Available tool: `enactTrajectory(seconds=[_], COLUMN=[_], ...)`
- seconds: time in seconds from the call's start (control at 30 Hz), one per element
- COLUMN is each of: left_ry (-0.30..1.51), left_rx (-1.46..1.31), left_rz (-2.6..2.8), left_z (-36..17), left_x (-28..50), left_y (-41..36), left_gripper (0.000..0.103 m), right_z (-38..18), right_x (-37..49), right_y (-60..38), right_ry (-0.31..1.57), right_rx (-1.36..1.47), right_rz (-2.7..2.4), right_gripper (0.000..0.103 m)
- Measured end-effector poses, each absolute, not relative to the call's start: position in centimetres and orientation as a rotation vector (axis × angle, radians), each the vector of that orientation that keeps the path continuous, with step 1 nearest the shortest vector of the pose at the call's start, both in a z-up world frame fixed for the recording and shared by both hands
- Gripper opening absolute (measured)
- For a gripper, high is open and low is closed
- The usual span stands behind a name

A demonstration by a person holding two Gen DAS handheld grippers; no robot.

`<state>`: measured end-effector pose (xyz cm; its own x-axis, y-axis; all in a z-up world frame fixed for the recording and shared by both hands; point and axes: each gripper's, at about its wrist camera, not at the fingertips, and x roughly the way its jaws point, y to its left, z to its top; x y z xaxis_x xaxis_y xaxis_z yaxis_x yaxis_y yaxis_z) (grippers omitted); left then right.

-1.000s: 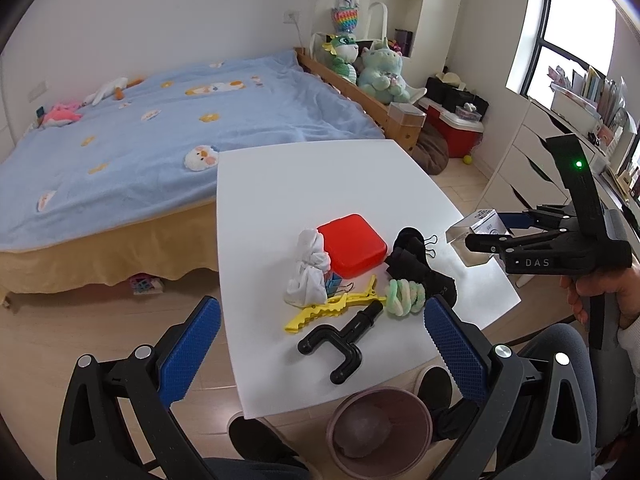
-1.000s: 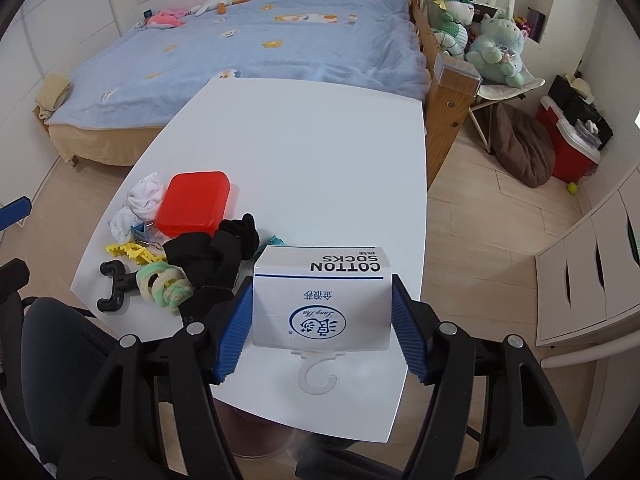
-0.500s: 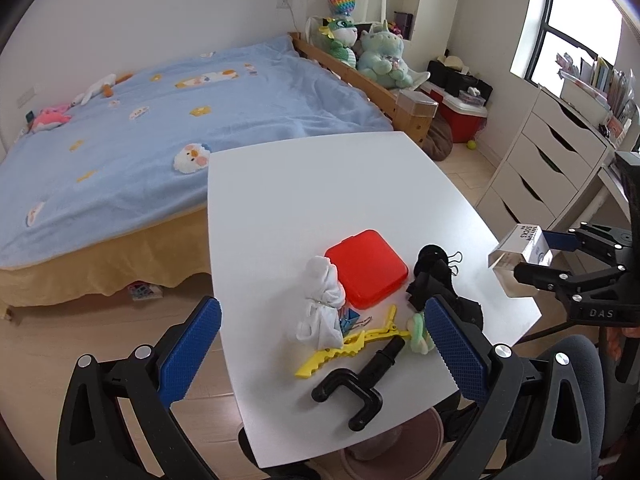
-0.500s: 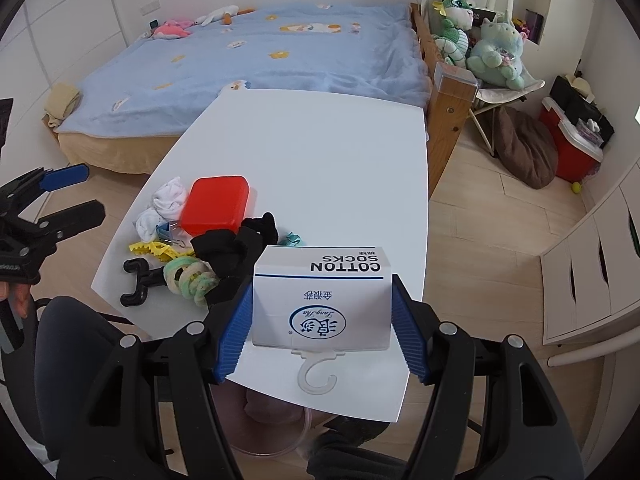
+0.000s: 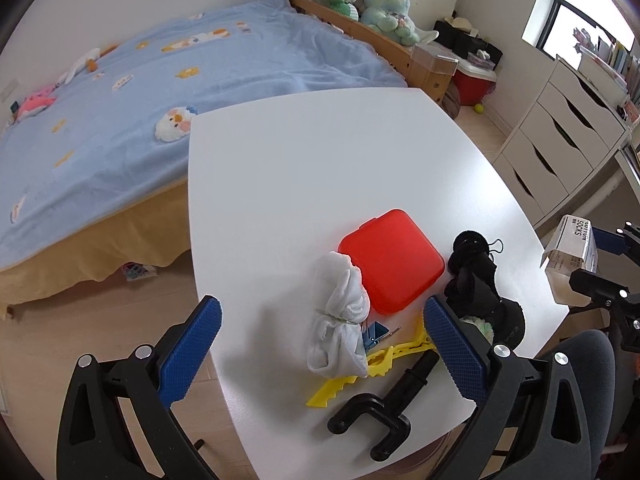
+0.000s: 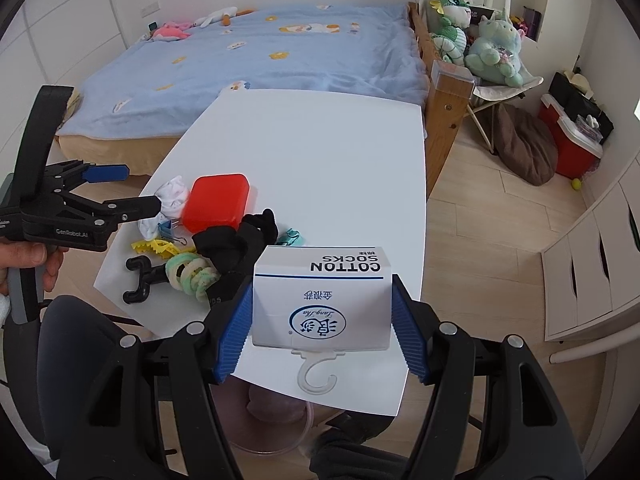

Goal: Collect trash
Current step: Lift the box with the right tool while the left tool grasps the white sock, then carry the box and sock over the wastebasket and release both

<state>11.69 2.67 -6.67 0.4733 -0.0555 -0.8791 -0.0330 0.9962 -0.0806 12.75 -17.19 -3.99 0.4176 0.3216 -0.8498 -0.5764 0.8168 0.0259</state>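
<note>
Light: you have bright daylight from the window [image 5: 576,4] at far right.
Shadows: soft, on the white table [image 5: 320,168].
Edges: strongly bent, dark corners.
Focus: sharp.

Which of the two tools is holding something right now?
The right tool. Its blue pads squeeze the white "COTTON SOCKS" box from both sides. The left tool is wide open with nothing between its pads, above the white cloth bundle.

Left hand-held gripper [image 5: 326,350] gapes over the white cloth [image 5: 340,316] beside the red case [image 5: 392,264].
</note>
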Motion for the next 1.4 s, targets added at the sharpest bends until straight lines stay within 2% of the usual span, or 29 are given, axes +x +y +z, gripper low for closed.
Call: enactTrajectory(seconds=[0.07,0.2,0.27,0.3,0.37,0.47,0.97,1.4], left_ry=[1.110,1.144,1.153,1.156,1.153,1.148,1.045,0.914], left_rx=[-0.103,-0.136,-0.155,-0.158,-0.176,-0.176,-0.192,-0.120], left_rz=[-0.028,-0.047,-0.060,-0.063,-0.078,-0.069,-0.074,-0.086], left_z=[-7.3,-8.1,-8.3,-8.4,-8.3,-8.2,-5.7,-1.6], left_x=[12.0,12.2,12.2,12.2,12.3,12.4,11.7,7.5], left_y=[2.7,2.8,2.8,2.8,2.8,2.8,3.0,1.1], left_gripper=[0.079,0.062,0.049,0.047,0.036,0.030,0.028,0.028], right_z=[-4.1,-4.3,-4.4,-4.5,-4.5,-4.6,-4.4,-2.4], right_x=[12.8,12.8,12.9,12.9,12.8,12.8,12.2,9.8], right_y=[-17.3,-17.3,-17.2,-17.1,-17.0,-16.6,-16.0,-16.9], right_ry=[0.993,0.996,0.997,0.998,0.998,0.998,0.989,0.927], right_rx=[-0.286,-0.284,-0.283,-0.282,-0.282,-0.282,-0.283,-0.276], right_rz=[0.573,0.575,0.578,0.580,0.585,0.591,0.605,0.627], right_gripper=[0.065,0.065,0.065,0.065,0.065,0.065,0.065,0.065])
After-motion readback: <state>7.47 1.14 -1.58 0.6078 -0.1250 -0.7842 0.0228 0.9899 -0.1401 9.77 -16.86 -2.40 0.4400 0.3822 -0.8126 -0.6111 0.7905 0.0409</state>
